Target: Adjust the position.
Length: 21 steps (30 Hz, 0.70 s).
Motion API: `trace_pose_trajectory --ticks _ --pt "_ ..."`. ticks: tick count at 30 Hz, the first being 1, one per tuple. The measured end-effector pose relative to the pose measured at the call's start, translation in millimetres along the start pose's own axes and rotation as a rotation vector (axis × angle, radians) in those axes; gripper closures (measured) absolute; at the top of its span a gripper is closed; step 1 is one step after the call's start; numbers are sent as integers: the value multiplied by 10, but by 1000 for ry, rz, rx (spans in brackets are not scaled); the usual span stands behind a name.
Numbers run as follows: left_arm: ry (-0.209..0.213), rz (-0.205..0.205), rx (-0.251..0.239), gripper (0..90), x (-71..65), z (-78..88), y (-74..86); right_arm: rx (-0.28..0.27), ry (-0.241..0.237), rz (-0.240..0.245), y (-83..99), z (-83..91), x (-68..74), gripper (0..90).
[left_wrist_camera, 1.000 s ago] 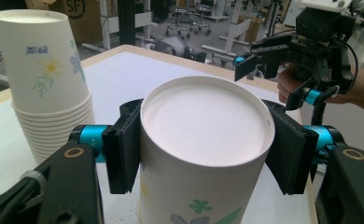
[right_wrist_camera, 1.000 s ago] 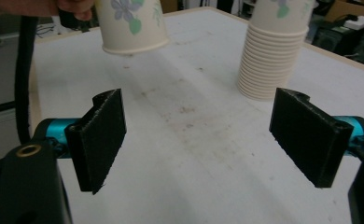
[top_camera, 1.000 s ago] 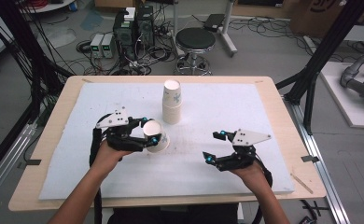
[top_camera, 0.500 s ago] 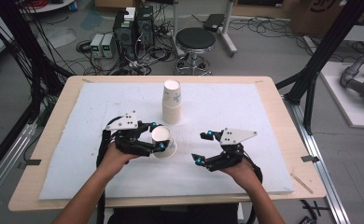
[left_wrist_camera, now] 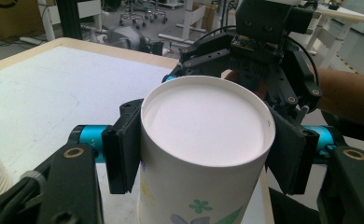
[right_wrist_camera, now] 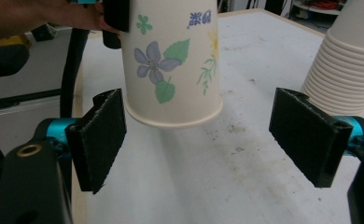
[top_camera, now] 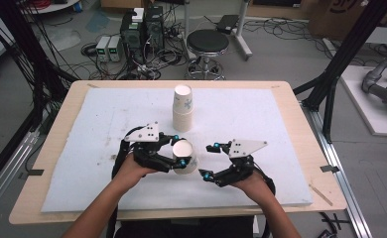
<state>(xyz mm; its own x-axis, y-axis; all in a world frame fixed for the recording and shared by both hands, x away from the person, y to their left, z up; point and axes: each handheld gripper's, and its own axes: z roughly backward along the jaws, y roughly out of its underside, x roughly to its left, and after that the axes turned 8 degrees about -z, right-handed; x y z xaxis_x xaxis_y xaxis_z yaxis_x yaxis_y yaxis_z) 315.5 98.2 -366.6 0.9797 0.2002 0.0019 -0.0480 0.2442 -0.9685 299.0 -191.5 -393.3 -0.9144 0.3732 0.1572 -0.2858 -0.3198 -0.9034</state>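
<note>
A black round stool (top_camera: 208,42) is standing on the floor beyond the counter (top_camera: 47,163). Left of it, dark electronics boxes (top_camera: 142,29) are sitting among tangled cables (top_camera: 102,49). A white foam sheet (top_camera: 261,114) is covering most of the counter. Black frame posts (top_camera: 348,54) are rising at the right.

A: Left gripper (top_camera: 177,154) clamped on upturned paper cup (top_camera: 185,156), base up.
B: Right gripper (top_camera: 209,161) just beside it, jaws wide. Cup stack (top_camera: 183,108) behind, on white mat (top_camera: 82,148).
</note>
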Motion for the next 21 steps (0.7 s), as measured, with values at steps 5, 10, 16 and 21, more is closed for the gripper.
trace_pose_trajectory --ticks 5,10,16,21 --pt "15 -6 4 355 -8 -23 -12 10 -17 6 -7 -40 20 192" --pt "34 -5 -1 355 -15 -41 -17 20 -33 5 -22 -87 29 193" --pt "56 0 -16 355 -30 -73 -18 25 -56 4 -38 -146 36 198" --pt "82 2 -30 356 -43 -104 -4 31 -94 -5 -57 -209 50 201"
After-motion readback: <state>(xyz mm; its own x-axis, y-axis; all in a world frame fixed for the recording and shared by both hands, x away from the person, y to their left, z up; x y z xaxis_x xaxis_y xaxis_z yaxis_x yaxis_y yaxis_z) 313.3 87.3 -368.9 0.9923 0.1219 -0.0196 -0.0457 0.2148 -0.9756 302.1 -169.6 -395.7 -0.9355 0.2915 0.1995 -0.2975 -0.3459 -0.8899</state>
